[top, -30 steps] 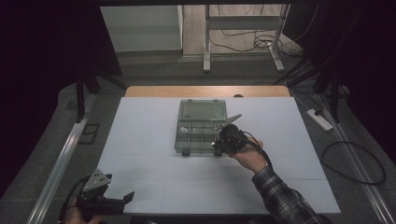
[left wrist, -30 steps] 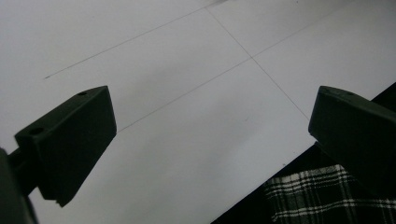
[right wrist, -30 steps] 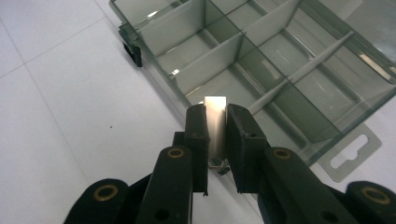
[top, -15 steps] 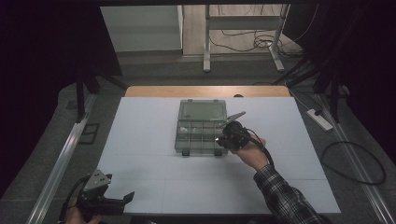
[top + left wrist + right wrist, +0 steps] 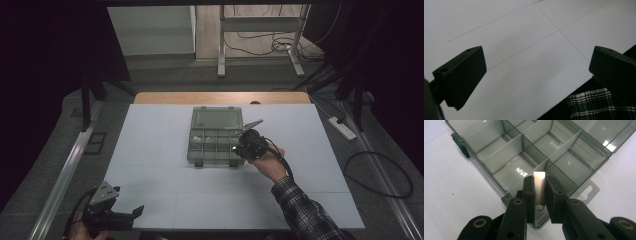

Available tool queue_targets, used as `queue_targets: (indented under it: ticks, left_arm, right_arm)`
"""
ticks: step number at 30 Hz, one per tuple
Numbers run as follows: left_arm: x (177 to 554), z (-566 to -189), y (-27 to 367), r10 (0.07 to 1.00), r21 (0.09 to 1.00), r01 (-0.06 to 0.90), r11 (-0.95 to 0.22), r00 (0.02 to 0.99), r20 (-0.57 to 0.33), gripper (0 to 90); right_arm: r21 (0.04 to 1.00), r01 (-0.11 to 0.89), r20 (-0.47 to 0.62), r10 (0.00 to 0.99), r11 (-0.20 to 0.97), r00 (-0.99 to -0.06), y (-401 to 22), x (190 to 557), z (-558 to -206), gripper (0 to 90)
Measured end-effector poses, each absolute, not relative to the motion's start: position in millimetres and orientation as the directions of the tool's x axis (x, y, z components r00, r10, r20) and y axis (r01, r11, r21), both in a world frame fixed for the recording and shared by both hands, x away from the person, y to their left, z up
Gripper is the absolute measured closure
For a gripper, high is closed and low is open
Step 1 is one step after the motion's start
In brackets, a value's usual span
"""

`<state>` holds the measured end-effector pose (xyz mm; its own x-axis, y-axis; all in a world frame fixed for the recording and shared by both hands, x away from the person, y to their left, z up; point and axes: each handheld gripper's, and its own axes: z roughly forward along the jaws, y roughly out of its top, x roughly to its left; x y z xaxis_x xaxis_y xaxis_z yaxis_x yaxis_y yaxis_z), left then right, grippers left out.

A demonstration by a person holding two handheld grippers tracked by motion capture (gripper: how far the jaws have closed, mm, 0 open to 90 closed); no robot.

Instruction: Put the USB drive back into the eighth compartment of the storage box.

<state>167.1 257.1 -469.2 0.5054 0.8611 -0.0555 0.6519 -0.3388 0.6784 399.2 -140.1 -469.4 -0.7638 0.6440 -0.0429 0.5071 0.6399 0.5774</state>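
Right tongs point(image 5: 540, 195) pinch a small clear divider point(image 5: 539, 185) over the organizer box point(image 5: 216, 135), frame centre; seating it remains. Left tongs point(image 5: 112, 212) spread, empty, lower left of desk point(image 5: 150, 150).

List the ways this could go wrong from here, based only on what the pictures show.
1. The right gripper pinches a thin divider by its flat faces; it may tilt or slip while going into the organizer box.
2. Nothing steadies the box: the left gripper hangs open near the table's front edge, so a push could slide the box.
3. The box's lid lies open behind, and a nudge might swing it.
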Motion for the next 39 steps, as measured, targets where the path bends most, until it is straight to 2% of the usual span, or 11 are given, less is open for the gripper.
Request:
queue_targets:
  ticks: [18,29,39]
  left_arm:
    - [167,-469,257,0.861,0.678,0.652,-0.339,0.505,-0.056,1.5]
    - [167,-469,257,0.862,0.679,0.653,-0.336,0.504,-0.058,1.5]
    - [167,-469,257,0.861,0.679,0.652,-0.337,0.505,-0.057,1.5]
  right_arm:
    - [0.555,0.517,-0.047,0.645,0.652,-0.762,-139,401,-481,77.1]
    - [0.579,0.52,-0.054,0.666,0.628,-0.744,-141,399,-475,64.2]
    - [0.593,0.516,-0.033,0.659,0.618,-0.751,-141,395,-470,45.6]
